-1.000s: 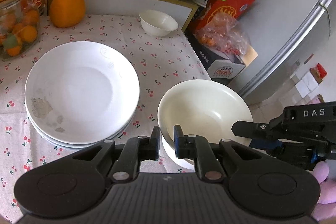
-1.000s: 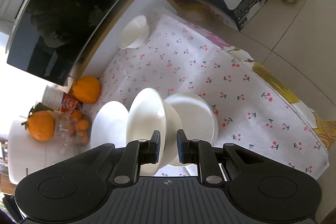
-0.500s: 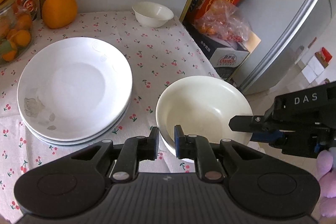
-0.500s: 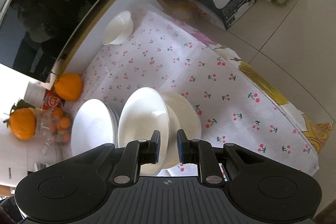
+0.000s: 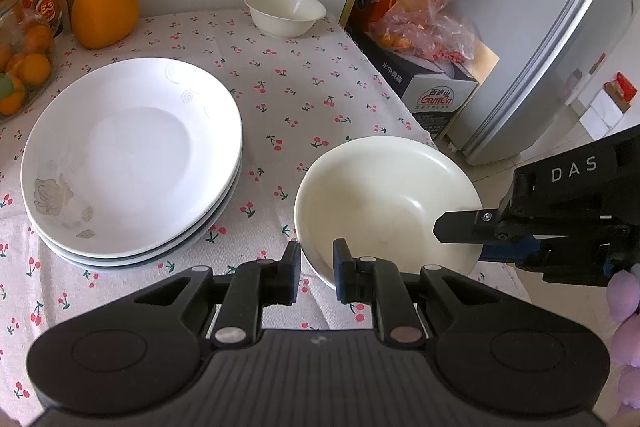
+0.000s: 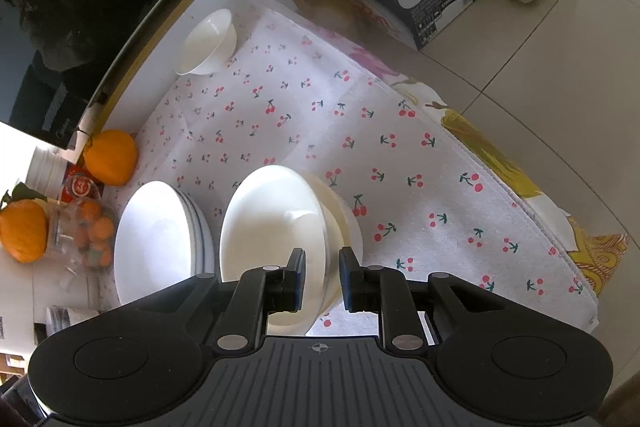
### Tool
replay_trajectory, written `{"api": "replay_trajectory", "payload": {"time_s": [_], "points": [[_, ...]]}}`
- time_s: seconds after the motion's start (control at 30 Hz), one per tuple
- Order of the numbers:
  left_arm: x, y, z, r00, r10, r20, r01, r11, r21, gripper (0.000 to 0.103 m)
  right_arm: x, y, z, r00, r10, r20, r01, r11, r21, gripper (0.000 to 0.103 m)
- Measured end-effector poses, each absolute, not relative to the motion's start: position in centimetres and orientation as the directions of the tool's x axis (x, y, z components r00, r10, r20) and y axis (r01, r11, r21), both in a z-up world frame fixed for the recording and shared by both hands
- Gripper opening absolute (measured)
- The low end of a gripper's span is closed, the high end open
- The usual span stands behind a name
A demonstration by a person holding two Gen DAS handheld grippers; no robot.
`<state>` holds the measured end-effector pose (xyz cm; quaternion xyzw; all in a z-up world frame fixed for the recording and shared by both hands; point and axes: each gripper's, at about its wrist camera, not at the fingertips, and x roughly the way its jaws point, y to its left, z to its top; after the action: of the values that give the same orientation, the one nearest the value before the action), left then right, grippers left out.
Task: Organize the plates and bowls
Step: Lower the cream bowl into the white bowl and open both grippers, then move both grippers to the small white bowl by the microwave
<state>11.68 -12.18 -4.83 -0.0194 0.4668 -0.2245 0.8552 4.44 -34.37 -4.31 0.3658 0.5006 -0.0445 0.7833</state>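
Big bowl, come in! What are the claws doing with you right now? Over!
Both claws shut on big bowl: left claw near rim, right claw far side. Plates stacked beside. Small bowl waiting. Nothing blocking.

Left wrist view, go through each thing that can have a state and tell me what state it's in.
Large bowl: upright, empty, rim gripped by both tools.
Left tool: shut on the bowl's near rim.
Right tool: shut on the bowl's right rim.
Plate stack: stacked, top plate empty.
Small bowl: upright, empty, untouched.
Plastic bag: crumpled, holding fruit.
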Motion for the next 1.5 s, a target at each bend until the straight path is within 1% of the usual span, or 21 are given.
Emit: {"api": "replay_trajectory", "payload": {"time_s": [0.13,0.3,0.33,0.37,0.43,0.5,0.53,0.57,0.63,0.7,0.77,0.83,0.9,0.93,1.0,1.03,1.1,1.17,1.3,1.37,1.5], "points": [[11.7,-12.2,-4.9,0.462,-0.402,-0.791,0.366,0.898,-0.243,0.015,4.5,-34.3,-4.3,0.496,0.301,-0.815,0.433,0.728,0.532,0.02],[11.8,-12.2,-5.0,0.449,-0.409,-0.794,0.366,0.895,-0.254,0.022,4.5,-34.5,-4.2,0.498,0.32,-0.806,0.427,0.719,0.549,0.021],[11.7,-12.3,-5.0,0.449,-0.409,-0.794,0.367,0.895,-0.253,0.023,4.5,-34.6,-4.2,0.498,0.322,-0.805,0.427,0.717,0.55,0.022],[11.8,-12.3,-5.0,0.449,-0.41,-0.794,0.369,0.894,-0.254,0.025,4.5,-34.7,-4.2,0.5,0.324,-0.803,0.427,0.715,0.554,0.027],[11.8,-12.2,-4.9,0.451,-0.413,-0.791,0.369,0.894,-0.256,0.027,4.5,-34.8,-4.1,0.503,0.329,-0.799,0.429,0.708,0.561,0.033],[11.8,-12.2,-4.8,0.455,-0.412,-0.79,0.37,0.894,-0.253,0.027,4.4,-34.9,-3.9,0.506,0.333,-0.796,0.426,0.705,0.566,0.035],[11.8,-12.1,-4.8,0.456,-0.411,-0.79,0.371,0.894,-0.25,0.028,4.4,-34.9,-3.8,0.509,0.335,-0.793,0.424,0.704,0.569,0.039],[11.8,-12.1,-4.8,0.455,-0.409,-0.791,0.372,0.894,-0.249,0.03,4.4,-34.9,-3.7,0.511,0.335,-0.791,0.423,0.703,0.571,0.044],[11.8,-12.1,-4.9,0.454,-0.405,-0.793,0.369,0.896,-0.247,0.034,4.3,-35.1,-3.5,0.52,0.337,-0.785,0.419,0.7,0.578,0.051],[11.8,-12.1,-4.9,0.453,-0.403,-0.795,0.368,0.897,-0.245,0.039,4.3,-35.2,-3.2,0.527,0.343,-0.778,0.413,0.697,0.587,0.054],[11.8,-12.1,-4.8,0.454,-0.402,-0.795,0.369,0.897,-0.243,0.043,4.4,-35.3,-3.0,0.534,0.347,-0.771,0.406,0.694,0.594,0.06],[11.9,-12.1,-4.7,0.457,-0.402,-0.794,0.37,0.897,-0.241,0.048,4.4,-35.4,-2.7,0.544,0.346,-0.764,0.4,0.694,0.599,0.063],[11.8,-12.1,-4.5,0.462,-0.402,-0.79,0.372,0.897,-0.239,0.059,4.4,-35.5,-2.4,0.555,0.34,-0.759,0.391,0.698,0.599,0.067],[11.8,-12.1,-4.4,0.466,-0.402,-0.788,0.373,0.897,-0.237,0.062,4.4,-35.6,-2.3,0.561,0.337,-0.756,0.387,0.7,0.6,0.069],[11.8,-12.1,-4.2,0.473,-0.402,-0.784,0.376,0.897,-0.233,0.073,4.4,-35.7,-2.0,0.572,0.333,-0.749,0.377,0.705,0.601,0.073],[11.8,-12.0,-4.1,0.477,-0.402,-0.781,0.377,0.897,-0.231,0.075,4.4,-35.8,-1.9,0.581,0.332,-0.744,0.369,0.707,0.603,0.076],[11.8,-11.9,-3.9,0.485,-0.402,-0.777,0.379,0.897,-0.227,0.084,4.5,-35.9,-1.8,0.596,0.333,-0.731,0.354,0.708,0.611,0.08],[11.8,-11.9,-3.6,0.494,-0.398,-0.773,0.377,0.899,-0.222,0.089,4.6,-36.0,-1.7,0.612,0.335,-0.717,0.337,0.709,0.619,0.084],[12.1,-11.5,-3.3,0.519,-0.383,-0.764,0.37,0.907,-0.204,0.096,5.0,-36.0,-1.7,0.633,0.324,-0.703,0.312,0.724,0.615,0.086],[12.4,-11.3,-3.2,0.528,-0.378,-0.761,0.366,0.909,-0.198,0.097,5.2,-35.9,-1.8,0.645,0.313,-0.697,0.299,0.736,0.607,0.089],[12.8,-11.0,-3.2,0.564,-0.361,-0.743,0.348,0.92,-0.182,0.099,5.9,-35.5,-1.7,0.661,0.289,-0.693,0.266,0.773,0.576,0.089]]}}
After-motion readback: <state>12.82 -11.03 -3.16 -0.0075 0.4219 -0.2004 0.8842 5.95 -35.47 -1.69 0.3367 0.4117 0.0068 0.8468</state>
